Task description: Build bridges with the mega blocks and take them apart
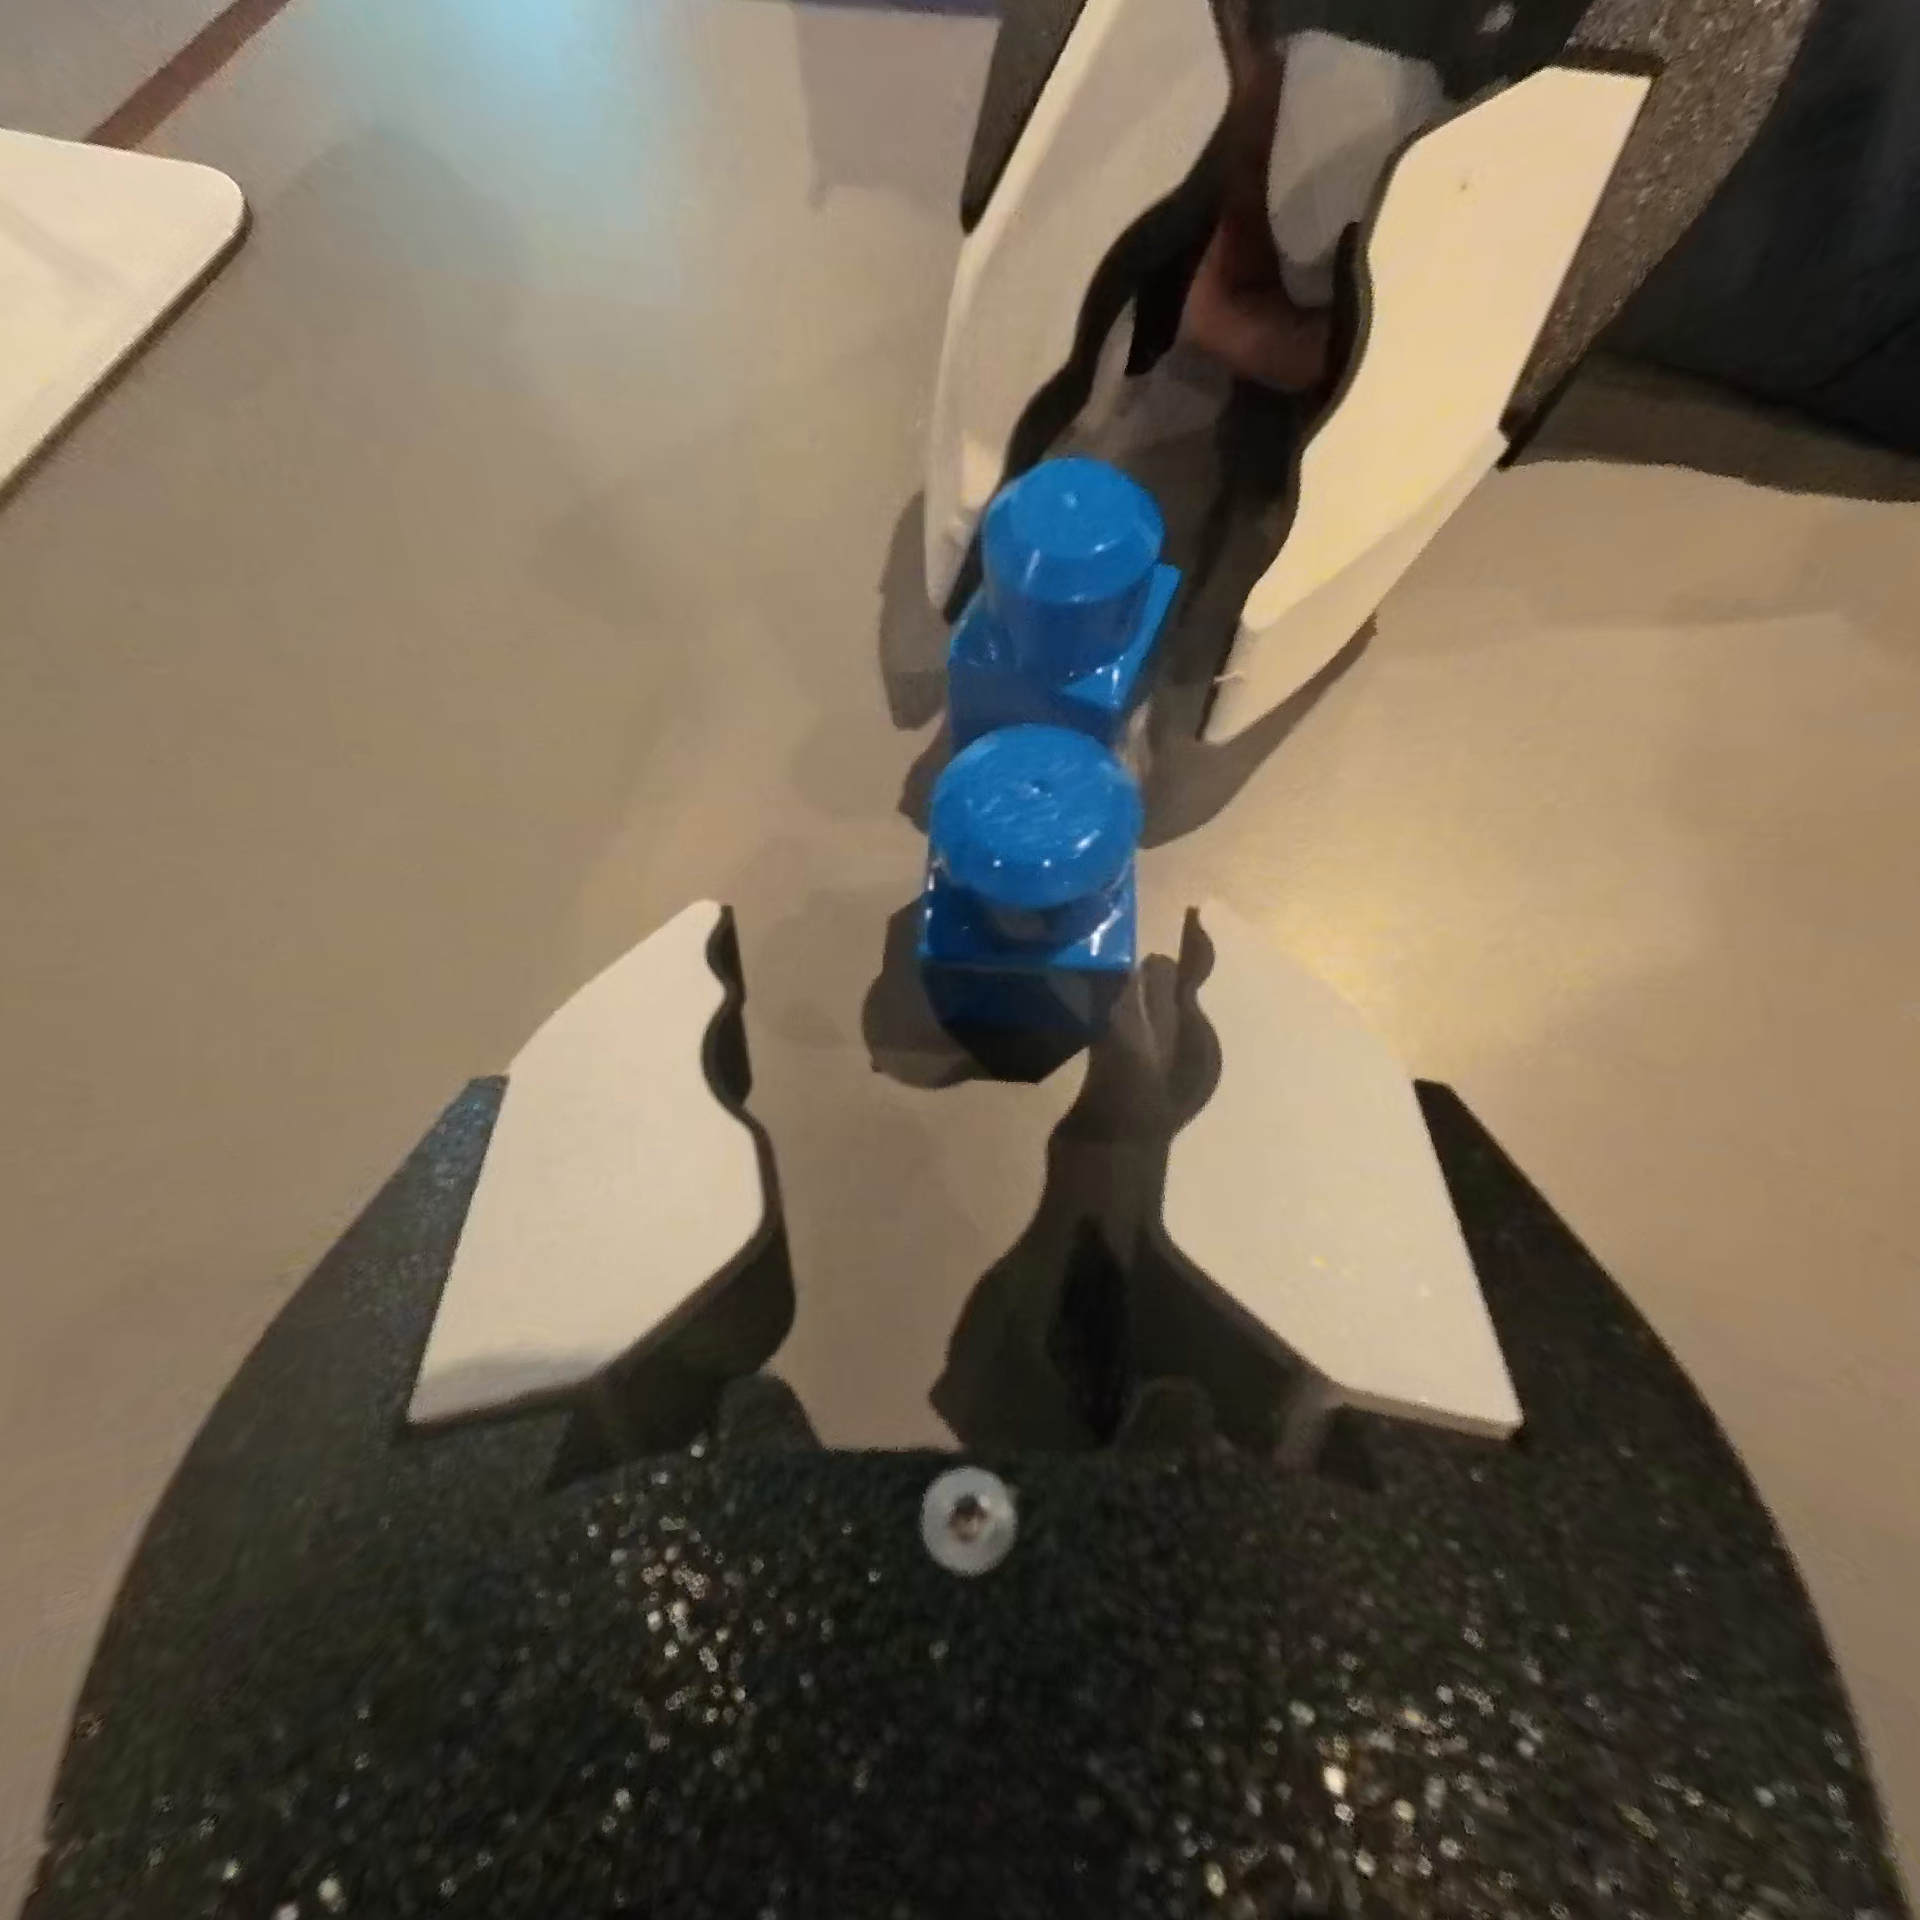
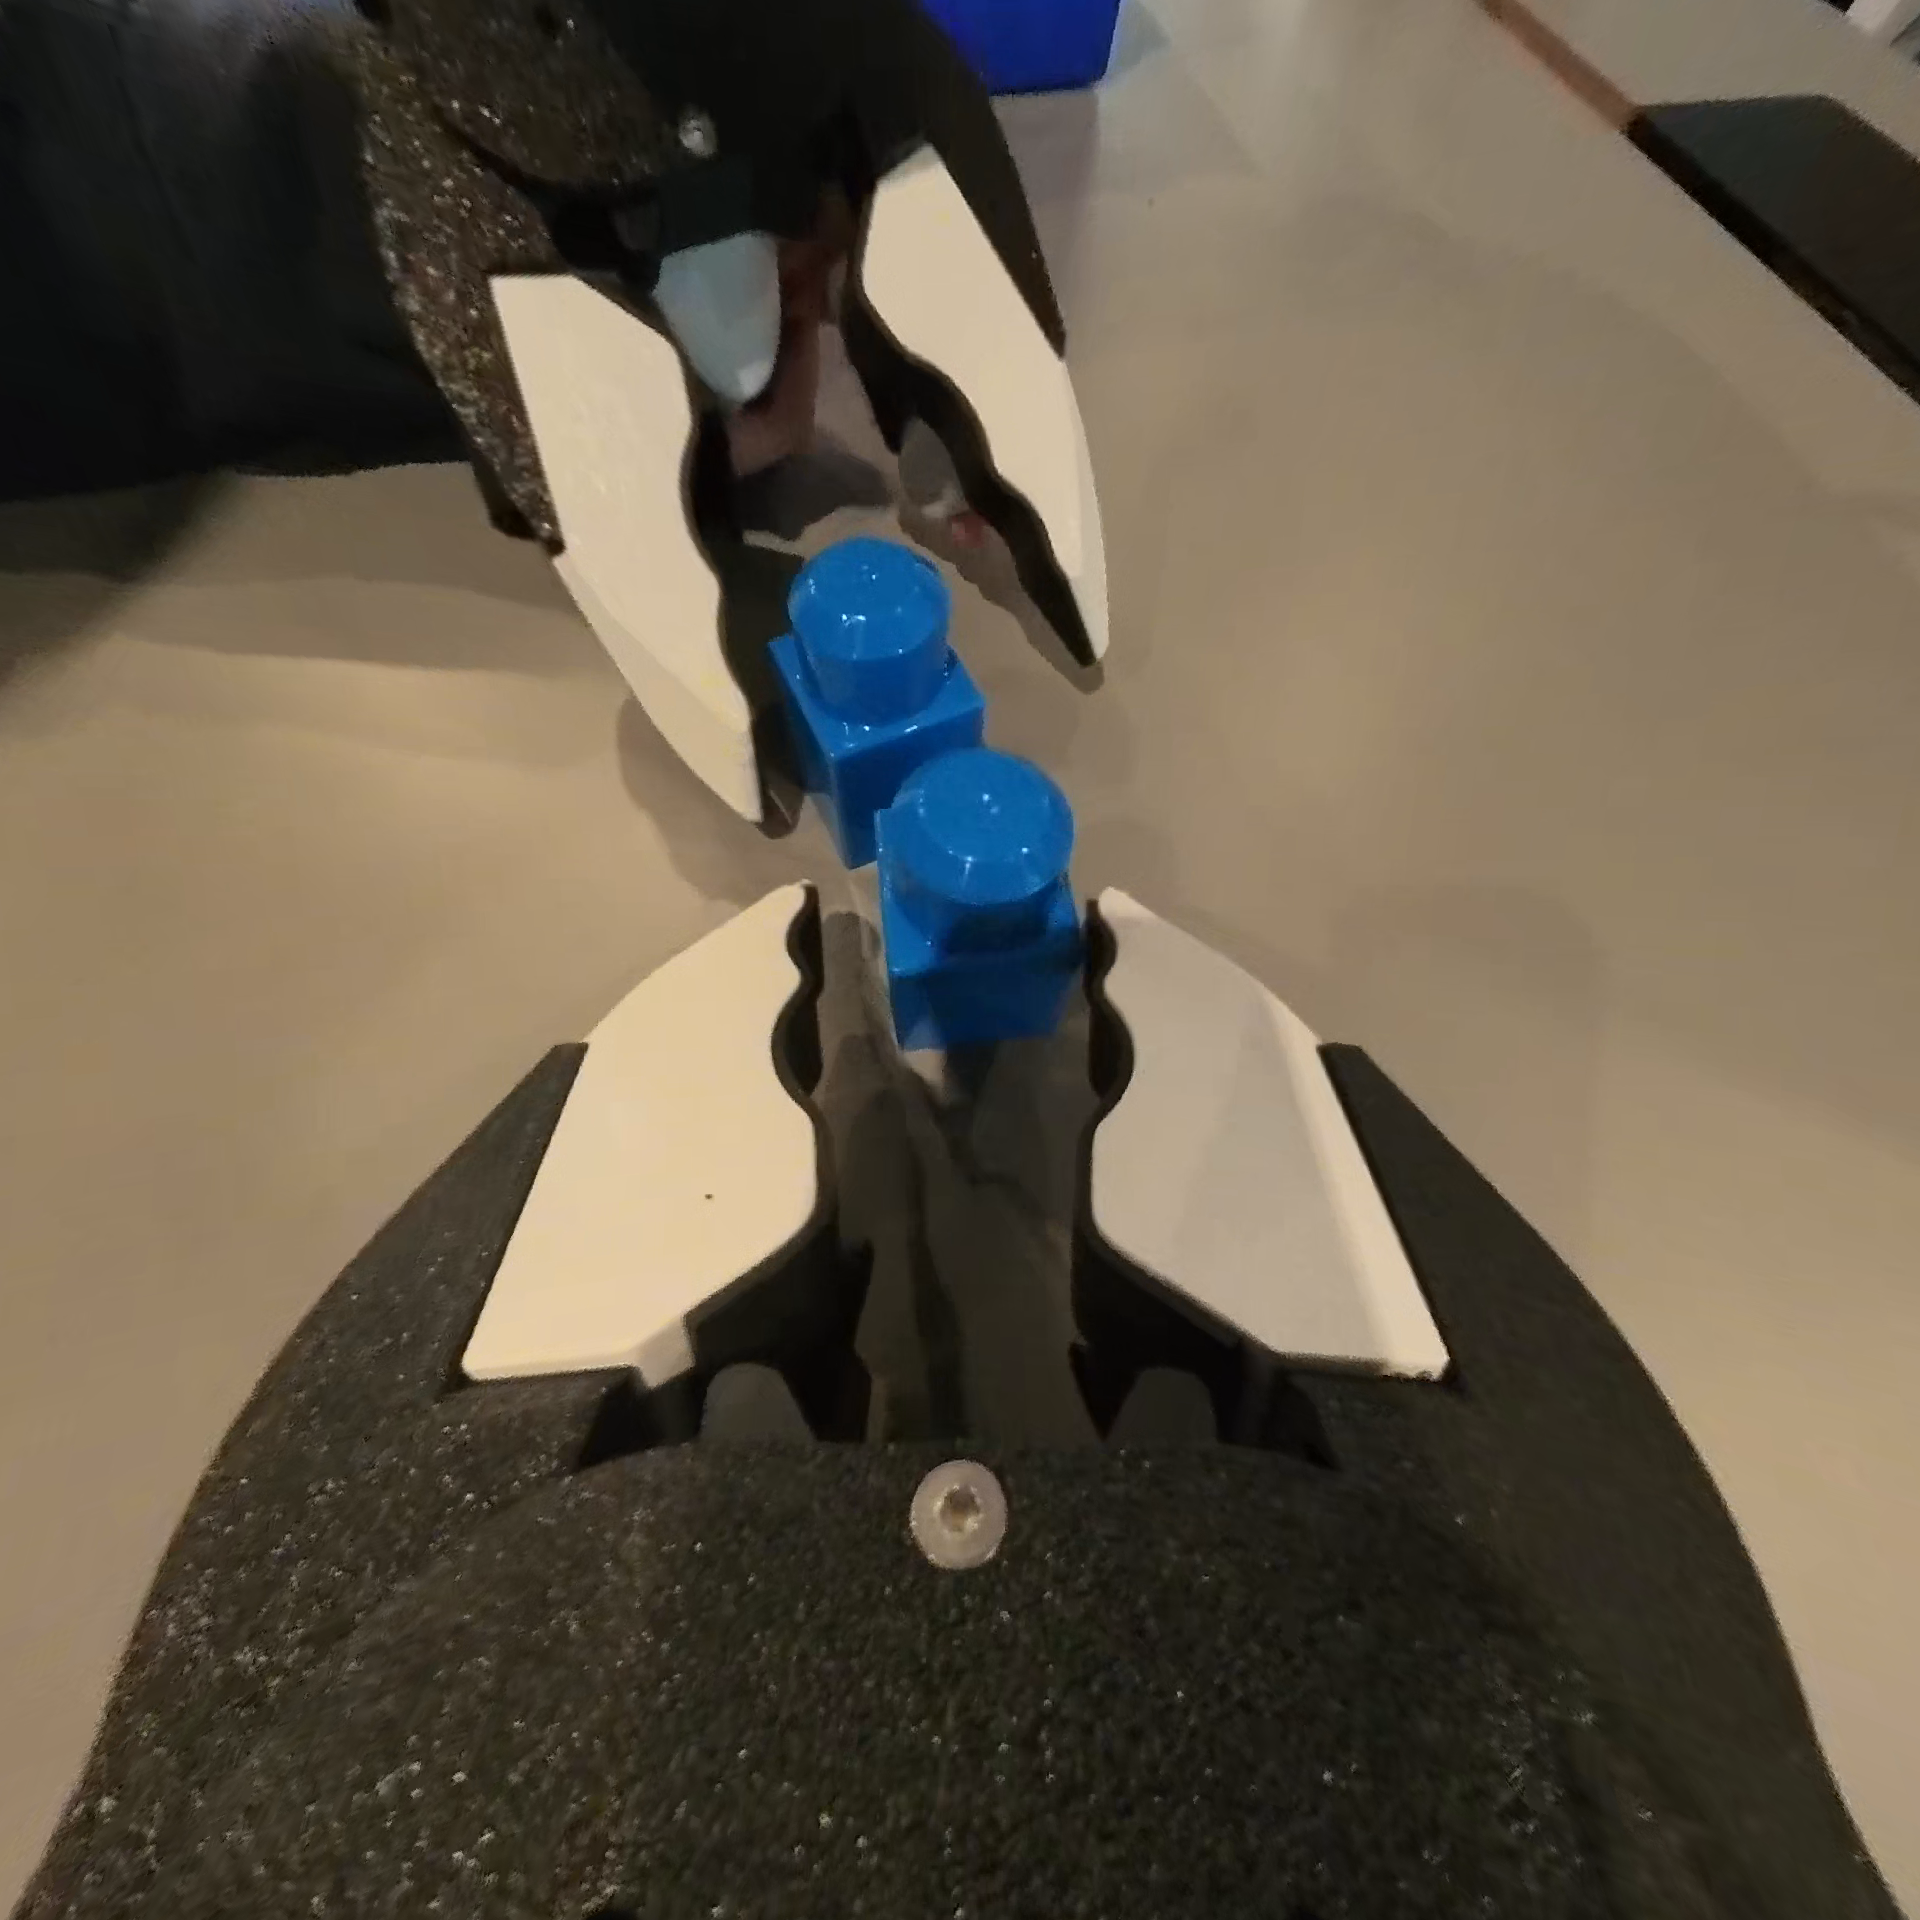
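Out in the middle of the pale table (image 1: 416, 727), two single-stud blue blocks sit side by side, touching, with both tools closing in from opposite ends. The left gripper (image 1: 961, 925) has its jaws parted wide around the near blue block (image 1: 1023, 914), neither white finger (image 1: 623, 1143) pressing it, so it holds nothing. From the far side the right gripper (image 1: 1101, 665) straddles the far blue block (image 1: 1060, 603). In its own view its jaws stand spread; the right-hand finger (image 2: 1226, 1122) lies against that block (image 2: 977, 925), the left-hand one is clear, so no grip is shown. Beyond it the other block (image 2: 873, 675) sits between the left gripper's (image 2: 925, 727) fingertips. A blue bin (image 2: 1039, 42) shows far off, a white tray (image 1: 94, 291) at far left. I'd judge this the pier-laying step, or the last bits of a teardown; which, I can't tell. Next each tool needs to square up on its block's flat sides, below the stud, and pinch evenly without nudging the neighbour.
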`<state>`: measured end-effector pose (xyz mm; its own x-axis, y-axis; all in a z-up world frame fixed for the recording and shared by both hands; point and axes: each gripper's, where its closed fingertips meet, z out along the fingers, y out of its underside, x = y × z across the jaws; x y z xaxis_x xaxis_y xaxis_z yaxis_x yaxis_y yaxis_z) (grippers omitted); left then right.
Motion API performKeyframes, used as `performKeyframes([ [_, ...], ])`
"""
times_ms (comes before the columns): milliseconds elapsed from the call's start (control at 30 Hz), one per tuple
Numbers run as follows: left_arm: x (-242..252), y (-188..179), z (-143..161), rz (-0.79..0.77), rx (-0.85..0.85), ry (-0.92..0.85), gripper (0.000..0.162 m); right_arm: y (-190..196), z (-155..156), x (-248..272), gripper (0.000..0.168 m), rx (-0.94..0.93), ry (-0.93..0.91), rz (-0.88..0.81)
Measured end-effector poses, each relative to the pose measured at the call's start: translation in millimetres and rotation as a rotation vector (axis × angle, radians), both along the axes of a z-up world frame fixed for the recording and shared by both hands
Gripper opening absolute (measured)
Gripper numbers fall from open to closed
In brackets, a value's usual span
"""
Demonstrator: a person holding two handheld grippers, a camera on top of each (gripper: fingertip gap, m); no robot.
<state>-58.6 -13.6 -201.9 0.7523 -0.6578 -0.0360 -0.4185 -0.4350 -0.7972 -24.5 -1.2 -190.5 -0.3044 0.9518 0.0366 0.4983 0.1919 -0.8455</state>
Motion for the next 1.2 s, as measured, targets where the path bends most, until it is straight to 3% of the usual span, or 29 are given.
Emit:
performKeyframes([
  [233,1.5,-3.8,12.1,-0.038,0.031,-0.097,0.053,3.1,7.2,-2.7,0.042,-0.035,0.043,-0.017],
  [500,5.8,-7.6,9.7,-0.077,0.034,-0.067,0.035,-2.3,4.8,-1.4,0.035,-0.036,0.025,0.023],
  [800,16.9,-20.4,9.5,-0.198,0.021,-0.077,0.035,-15.9,4.8,3.7,0.035,-0.044,0.02,0.126],
  [1200,17.6,-21.3,9.7,-0.206,0.018,-0.079,0.035,-22.8,4.6,2.5,0.035,-0.044,0.018,0.151],
])
